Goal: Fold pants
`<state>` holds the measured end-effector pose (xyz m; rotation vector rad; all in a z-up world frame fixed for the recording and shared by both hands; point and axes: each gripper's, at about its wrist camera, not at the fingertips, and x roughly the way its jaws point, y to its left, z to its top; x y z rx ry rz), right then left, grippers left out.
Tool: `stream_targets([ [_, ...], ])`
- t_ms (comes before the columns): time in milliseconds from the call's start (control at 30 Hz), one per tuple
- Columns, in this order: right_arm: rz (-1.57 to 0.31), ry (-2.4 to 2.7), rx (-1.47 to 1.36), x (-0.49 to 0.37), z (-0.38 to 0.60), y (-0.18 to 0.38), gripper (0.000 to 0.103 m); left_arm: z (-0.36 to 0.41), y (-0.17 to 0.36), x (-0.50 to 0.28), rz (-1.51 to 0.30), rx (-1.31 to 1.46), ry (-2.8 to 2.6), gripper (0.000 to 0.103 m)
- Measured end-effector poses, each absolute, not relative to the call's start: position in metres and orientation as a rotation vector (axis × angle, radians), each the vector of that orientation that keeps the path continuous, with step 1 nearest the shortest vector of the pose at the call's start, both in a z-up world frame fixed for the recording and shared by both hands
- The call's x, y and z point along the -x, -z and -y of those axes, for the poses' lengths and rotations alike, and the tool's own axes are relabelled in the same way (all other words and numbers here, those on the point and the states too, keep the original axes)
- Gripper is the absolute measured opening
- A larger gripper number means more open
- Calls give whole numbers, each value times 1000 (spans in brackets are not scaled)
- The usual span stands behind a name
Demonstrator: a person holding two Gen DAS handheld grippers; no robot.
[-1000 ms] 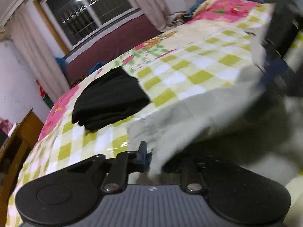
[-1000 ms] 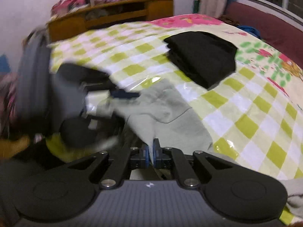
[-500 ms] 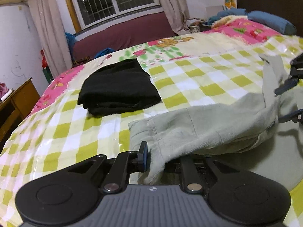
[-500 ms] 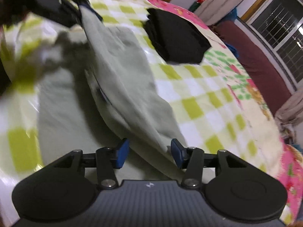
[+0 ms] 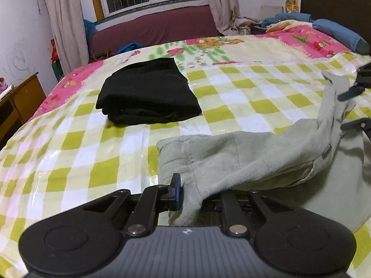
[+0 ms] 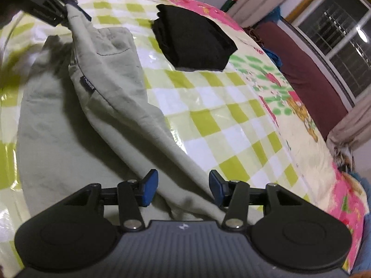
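**Right tongs let go; left tongs keep their corner of the pants**

The bed (image 5: 231, 88), spread with a green-and-white checked cover, carries everything here. On it the grey-green pants (image 5: 243, 159) lie near the front edge, partly doubled: one layer flat on the cover and a second layer draped over it, running in a raised ridge from one pair of tongs to the other. A folded black garment (image 5: 148, 97) sits further back, well apart from the pants.

A second ago both ends of the cloth were pinched. Now the right tongs (image 6: 183, 187) have just been opening: their blue pads stand clearly apart, with the fold of cloth lying loose between them and not pressed. The left tongs (image 5: 199, 192) are clamped on the other end of the pants, the cloth bunched at the blue pad (image 5: 176, 191).

To my reading, this means the first fold has been laid over and the right end set down. The left end is not yet released, and the draped layer looks wrinkled, so smoothing or a further fold probably remains.
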<state>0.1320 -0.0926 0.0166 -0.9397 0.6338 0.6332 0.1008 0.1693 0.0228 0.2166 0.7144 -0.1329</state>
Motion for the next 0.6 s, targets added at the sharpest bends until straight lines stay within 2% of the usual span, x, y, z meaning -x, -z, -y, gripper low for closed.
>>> stream_targets([
  [167,-616,-686,1101,-153,80,5,47,-167,-21,-96,-717,-231,139,32],
  [200,-628,-683,1126,-159,78,10,44,-167,-21,-97,-719,-233,139,32],
  [233,-660,-679,1133,-165,76,14,32,-167,-20,-97,-723,-235,137,32],
  [267,-715,-667,1118,-174,76,17,0,-167,-20,-98,-726,-240,134,32],
  [433,-780,-552,959,-188,90,-11,0,-165,-23,-107,-707,-276,136,32],
  [600,-650,-421,804,-164,110,-91,1,-161,-40,-112,-599,-306,113,32],
])
